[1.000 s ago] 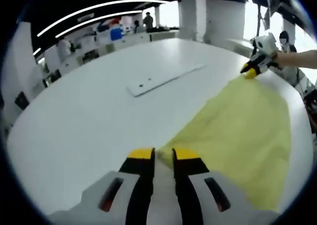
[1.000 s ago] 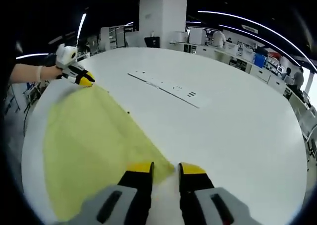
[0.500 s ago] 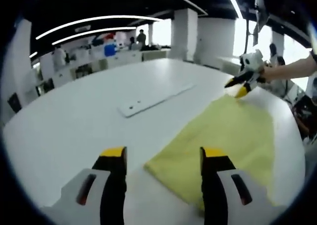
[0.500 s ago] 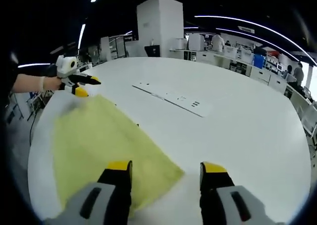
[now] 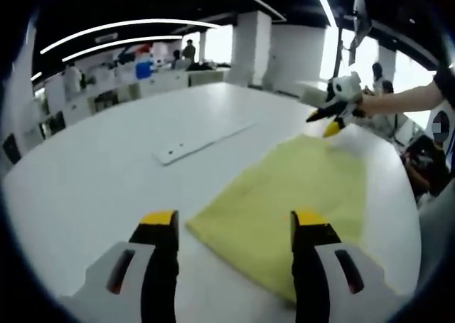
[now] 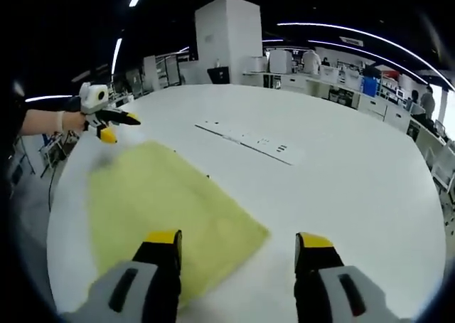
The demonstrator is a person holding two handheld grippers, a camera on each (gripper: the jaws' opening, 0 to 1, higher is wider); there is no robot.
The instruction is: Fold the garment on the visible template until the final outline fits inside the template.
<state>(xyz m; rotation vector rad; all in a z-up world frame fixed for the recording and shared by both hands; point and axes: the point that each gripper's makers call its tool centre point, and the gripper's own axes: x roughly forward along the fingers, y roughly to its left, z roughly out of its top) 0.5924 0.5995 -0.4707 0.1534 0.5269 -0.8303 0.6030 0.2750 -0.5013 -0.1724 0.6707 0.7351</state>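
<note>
Both grippers just let go, so the left gripper [image 5: 233, 223] and right gripper [image 6: 239, 243] now hang spread open above the flat pale-yellow cloth garment [image 5: 291, 195] on the round white table [image 5: 106, 173], looks like that fold's done.

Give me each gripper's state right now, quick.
Left gripper: open, holding nothing, above the flat yellow cloth garment.
Right gripper: open, holding nothing.

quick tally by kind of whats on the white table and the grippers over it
Flat yellow fabric garment: 1
Long white flat template strip: 1
Grippers with yellow-tipped jaws, both open: 2, the left gripper and the right gripper
Total: 4, over one round white table
</note>
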